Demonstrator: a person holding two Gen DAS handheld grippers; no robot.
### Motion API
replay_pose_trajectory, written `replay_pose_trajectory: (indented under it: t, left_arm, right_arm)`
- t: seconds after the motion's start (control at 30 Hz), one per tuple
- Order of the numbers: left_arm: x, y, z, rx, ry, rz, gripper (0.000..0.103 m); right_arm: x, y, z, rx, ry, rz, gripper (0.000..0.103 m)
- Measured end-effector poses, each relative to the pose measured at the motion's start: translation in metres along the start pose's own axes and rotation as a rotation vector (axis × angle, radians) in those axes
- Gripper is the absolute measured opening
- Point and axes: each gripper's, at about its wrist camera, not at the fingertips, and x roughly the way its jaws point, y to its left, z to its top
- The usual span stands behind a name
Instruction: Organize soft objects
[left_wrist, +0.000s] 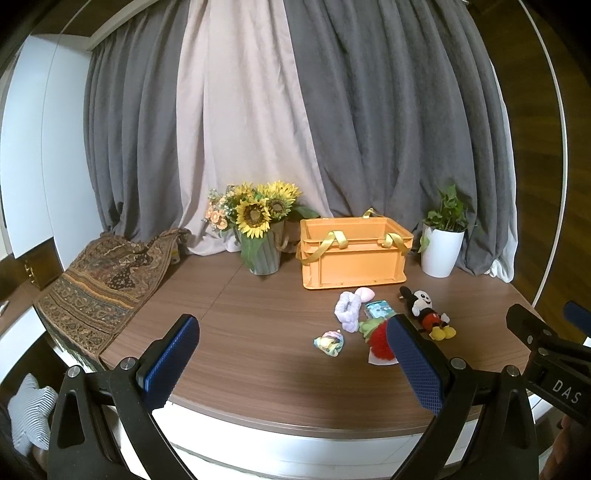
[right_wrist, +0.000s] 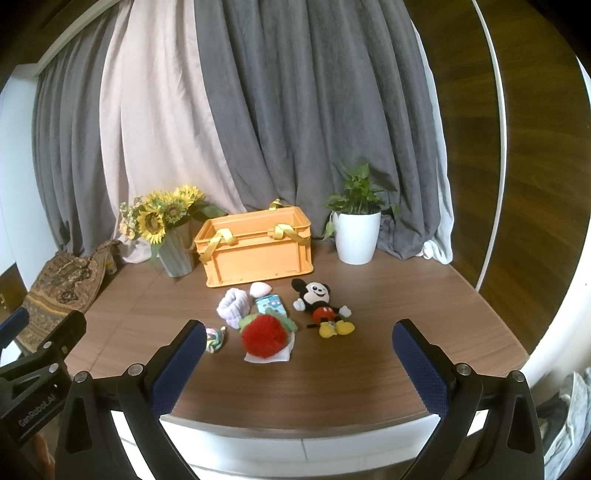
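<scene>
An orange crate (left_wrist: 354, 254) (right_wrist: 256, 247) with yellow ribbon handles stands at the back of the wooden table. In front of it lie soft things: a Mickey Mouse plush (left_wrist: 428, 314) (right_wrist: 323, 306), a red strawberry plush (right_wrist: 264, 336) (left_wrist: 376, 341), a lilac scrunchie (left_wrist: 349, 308) (right_wrist: 232, 306), a pink puff (left_wrist: 365, 294) (right_wrist: 260, 288), a blue pouch (left_wrist: 378, 308) (right_wrist: 271, 304) and a small pastel toy (left_wrist: 328, 343) (right_wrist: 214, 338). My left gripper (left_wrist: 291, 356) and right gripper (right_wrist: 299, 360) are both open and empty above the table's near edge, short of the pile.
A vase of sunflowers (left_wrist: 258, 225) (right_wrist: 166, 225) stands left of the crate and a white potted plant (left_wrist: 443, 240) (right_wrist: 356, 229) right of it. A patterned cloth (left_wrist: 107, 284) drapes over the table's left edge. Curtains hang behind.
</scene>
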Motion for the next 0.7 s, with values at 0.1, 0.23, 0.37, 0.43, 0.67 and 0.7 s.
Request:
replay_pose_trajectory:
  t: [0.1, 0.23, 0.37, 0.43, 0.67, 0.7]
  left_arm:
    - [0.0001, -0.0011, 0.0, 0.002, -0.001, 0.001, 0.103]
    - [-0.0002, -0.0016, 0.0002, 0.002, -0.005, 0.002, 0.103]
    - [-0.0008, -0.0011, -0.0009, 0.001, -0.006, 0.002, 0.103]
    - [-0.0009, -0.0012, -0.0011, 0.001, -0.006, 0.002, 0.103]
    - [-0.0032, -0.0032, 0.0035, 0.003, -0.021, 0.003, 0.103]
    - [-0.0034, -0.0034, 0.0044, 0.003, -0.023, 0.003, 0.103]
  right_arm:
    - [-0.0001, -0.0007, -0.0004, 0.001, -0.001, 0.002, 0.102]
    - [-0.0004, -0.0004, -0.0002, -0.001, -0.004, 0.002, 0.102]
    - [-0.0003, -0.0007, 0.0001, 0.0, -0.005, 0.002, 0.102]
    - [-0.0002, -0.001, 0.0004, -0.001, -0.004, 0.004, 0.102]
    - [-0.0012, 0.0006, 0.0017, -0.001, -0.009, 0.004, 0.102]
    - [-0.0014, 0.0003, 0.0017, 0.001, -0.01, 0.006, 0.102]
